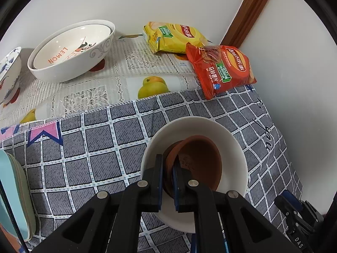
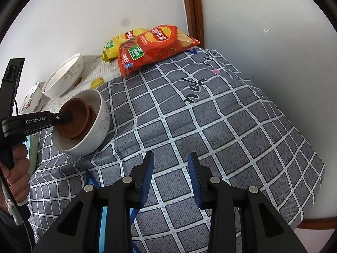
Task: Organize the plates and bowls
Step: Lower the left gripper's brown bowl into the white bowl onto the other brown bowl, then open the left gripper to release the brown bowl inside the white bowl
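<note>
A white bowl (image 1: 238,154) (image 2: 94,139) with a grey scroll pattern rests on the grey checked cloth (image 2: 210,126). Inside it a brown bowl (image 1: 202,158) (image 2: 73,118) lies tilted, with a second brown one nested under it. My left gripper (image 1: 168,162) (image 2: 67,115) is shut on the brown bowl's near rim, one finger inside and one outside. My right gripper (image 2: 171,155) hangs open over bare cloth to the right of the white bowl, nothing between its blue pads.
At the back left a large white bowl (image 1: 88,63) (image 2: 63,78) holds a "LEMON" bowl, beside a blue-patterned bowl (image 1: 8,71). Pale teal plates (image 1: 12,189) sit at the left edge. Yellow (image 1: 172,38) and red (image 1: 221,69) chip bags lie by the wall.
</note>
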Motion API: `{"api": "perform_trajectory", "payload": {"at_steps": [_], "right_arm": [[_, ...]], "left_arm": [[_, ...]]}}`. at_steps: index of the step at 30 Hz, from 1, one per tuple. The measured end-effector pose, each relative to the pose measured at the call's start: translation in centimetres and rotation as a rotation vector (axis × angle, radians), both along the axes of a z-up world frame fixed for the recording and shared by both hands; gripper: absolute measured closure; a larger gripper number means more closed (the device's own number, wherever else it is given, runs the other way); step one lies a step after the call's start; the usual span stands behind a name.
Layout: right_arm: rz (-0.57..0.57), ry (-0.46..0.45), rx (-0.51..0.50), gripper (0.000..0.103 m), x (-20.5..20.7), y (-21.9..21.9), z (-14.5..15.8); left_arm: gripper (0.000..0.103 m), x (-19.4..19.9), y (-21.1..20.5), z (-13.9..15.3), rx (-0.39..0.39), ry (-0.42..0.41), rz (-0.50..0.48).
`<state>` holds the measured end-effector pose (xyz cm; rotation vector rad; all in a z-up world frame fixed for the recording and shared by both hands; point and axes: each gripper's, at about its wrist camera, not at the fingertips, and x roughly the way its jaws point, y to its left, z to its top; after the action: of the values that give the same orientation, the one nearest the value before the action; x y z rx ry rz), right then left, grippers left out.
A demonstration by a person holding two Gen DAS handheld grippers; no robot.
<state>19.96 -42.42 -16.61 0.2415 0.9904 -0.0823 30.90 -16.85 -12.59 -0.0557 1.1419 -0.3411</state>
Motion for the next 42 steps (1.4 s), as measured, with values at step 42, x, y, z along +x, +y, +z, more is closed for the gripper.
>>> {"api": "perform_trajectory", "payload": {"at_steps": [42], "right_arm": [[0.094,-0.076,-0.025,0.069,1.6,2.8,2.7]], "left_arm": [[0.085,-1.6,-0.2,1.7,0.040,-0.050,-0.058]]}}
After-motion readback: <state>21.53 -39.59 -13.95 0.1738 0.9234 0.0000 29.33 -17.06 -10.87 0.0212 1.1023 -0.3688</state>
